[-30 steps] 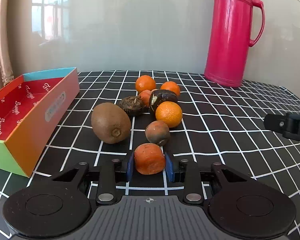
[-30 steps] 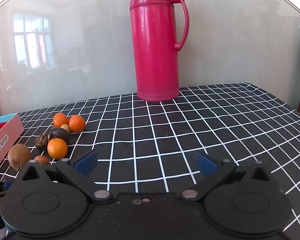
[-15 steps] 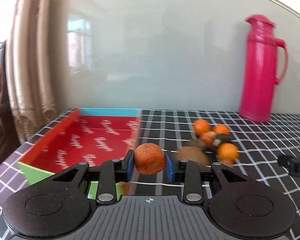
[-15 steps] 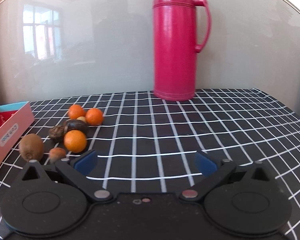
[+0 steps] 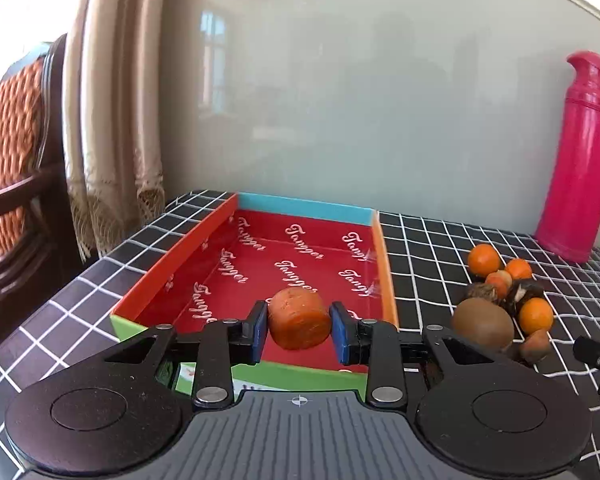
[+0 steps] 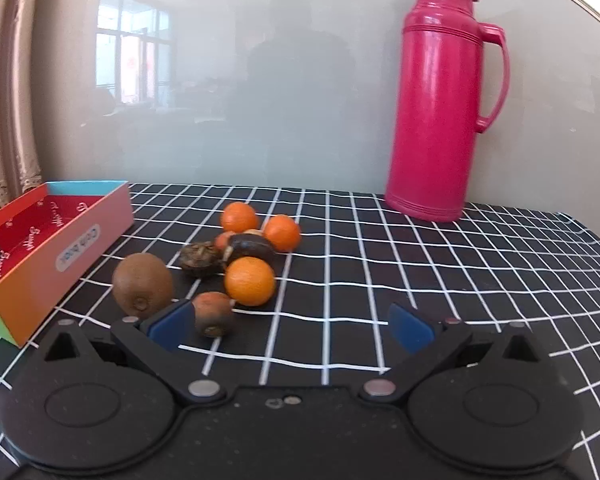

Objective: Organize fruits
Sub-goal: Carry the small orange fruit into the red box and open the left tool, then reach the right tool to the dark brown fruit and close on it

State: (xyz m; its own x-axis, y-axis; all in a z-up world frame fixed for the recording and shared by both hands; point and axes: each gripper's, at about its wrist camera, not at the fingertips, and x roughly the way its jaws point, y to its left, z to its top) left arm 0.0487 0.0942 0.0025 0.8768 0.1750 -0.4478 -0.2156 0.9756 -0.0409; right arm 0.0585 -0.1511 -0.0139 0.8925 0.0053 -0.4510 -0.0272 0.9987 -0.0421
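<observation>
My left gripper (image 5: 299, 330) is shut on a wrinkled orange fruit (image 5: 299, 319) and holds it above the near end of the red box (image 5: 260, 264), which has nothing in it. The other fruits sit in a cluster to the box's right: a brown kiwi (image 6: 142, 283), several oranges (image 6: 249, 281), a dark wrinkled fruit (image 6: 201, 259) and a small brownish fruit (image 6: 213, 313). My right gripper (image 6: 290, 326) is open low over the table, its left pad (image 6: 168, 325) next to the small brownish fruit. Part of it shows at the right edge of the left wrist view (image 5: 598, 354).
A tall pink thermos (image 6: 440, 100) stands at the back right against the glossy wall. The table wears a black cloth with a white grid (image 6: 420, 280). A curtain (image 5: 112, 120) and a wooden chair (image 5: 12, 160) stand past the table's left edge.
My left gripper lifted the orange fruit off the table and swung left from the cluster to above the box. My right gripper moved left toward the fruit cluster, jaws still open.
</observation>
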